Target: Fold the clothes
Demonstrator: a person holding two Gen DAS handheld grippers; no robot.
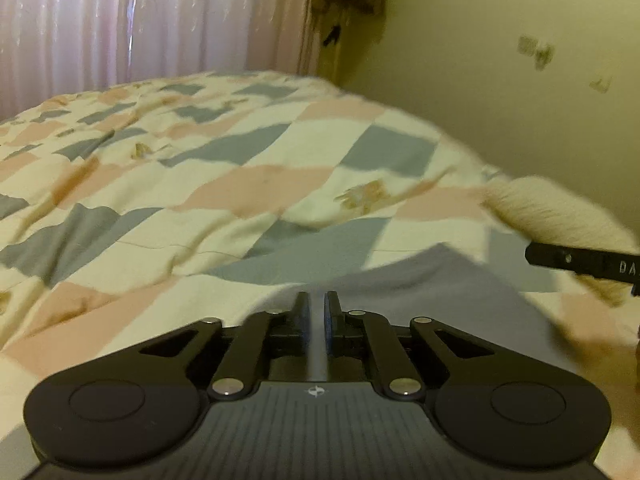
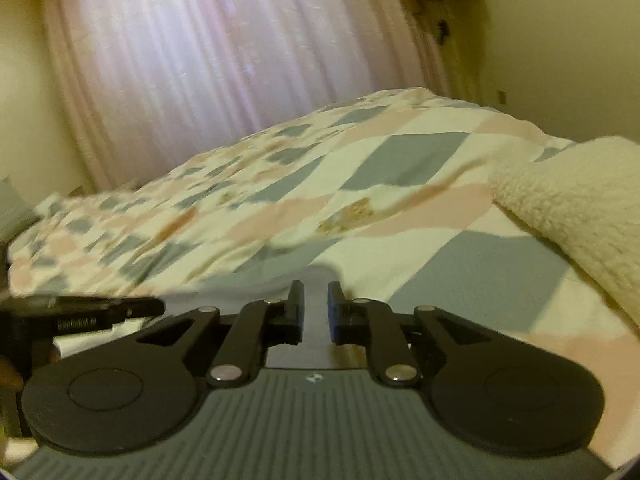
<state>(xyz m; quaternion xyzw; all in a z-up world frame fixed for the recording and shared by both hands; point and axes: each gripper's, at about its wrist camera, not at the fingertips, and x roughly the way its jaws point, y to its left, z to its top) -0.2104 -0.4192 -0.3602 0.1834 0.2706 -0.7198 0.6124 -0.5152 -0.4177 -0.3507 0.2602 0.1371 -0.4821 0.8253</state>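
A grey-blue garment (image 1: 432, 284) of smooth, thin cloth lies spread on the bed, over a quilt of grey, pink and cream squares. In the left wrist view it fans out wide and flat, one straight edge running up to a point on the right. In the right wrist view the same cloth (image 2: 316, 276) shows as a narrow rounded tongue, with a flat strip stretching left. Motion blur hides its seams and exact type.

Left gripper (image 1: 317, 307) and right gripper (image 2: 316, 298) level, jaws nearly closed.
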